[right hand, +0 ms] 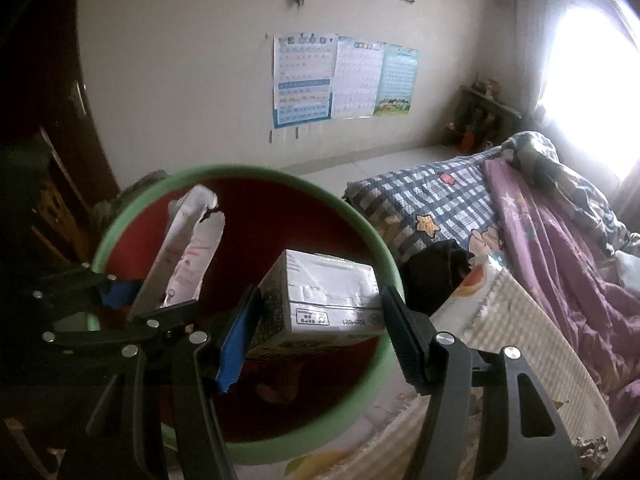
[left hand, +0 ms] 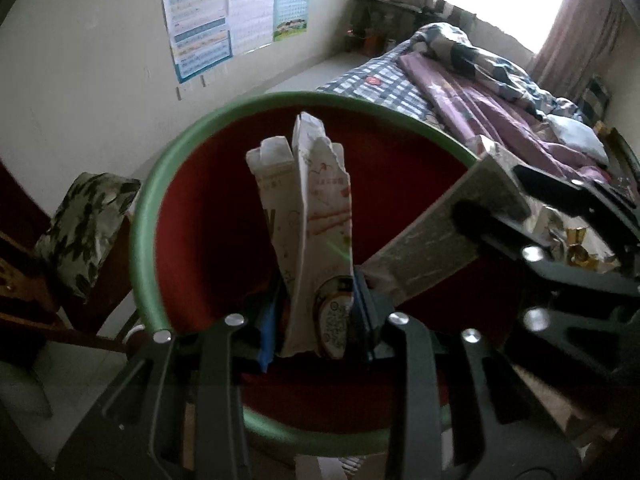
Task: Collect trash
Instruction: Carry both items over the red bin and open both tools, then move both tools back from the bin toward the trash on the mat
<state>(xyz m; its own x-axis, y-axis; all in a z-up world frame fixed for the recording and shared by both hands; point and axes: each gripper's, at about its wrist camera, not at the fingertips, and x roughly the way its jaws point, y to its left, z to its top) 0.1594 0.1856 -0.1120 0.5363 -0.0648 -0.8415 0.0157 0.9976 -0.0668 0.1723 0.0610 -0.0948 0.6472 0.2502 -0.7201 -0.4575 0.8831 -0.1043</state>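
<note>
The left claw is clamped on a torn white wrapper with red print. The wrapper stands up from between the blue pads and is over the open mouth of the bin, which has a green rim and a red inside. In the right wrist view the same wrapper is seen at the left, tilted, over the far left part of the bin.

The right claw is clamped on a small white carton; one finger presses on each side of it. The carton is held over the bin, near the middle of its opening. In the left wrist view the carton comes in from the right as a long grey-white face, tilted, with its lower end just beside the left claw.

Both claws are close together above the bin, the left one at the left side, the right one at the right side. The inside of the bin is dark and I cannot tell what lies at its bottom.

Behind the bin there is a bed with a checked sheet and a purple blanket. Posters hang on the wall. A chair with a leaf-pattern cushion stands at the left of the bin.
</note>
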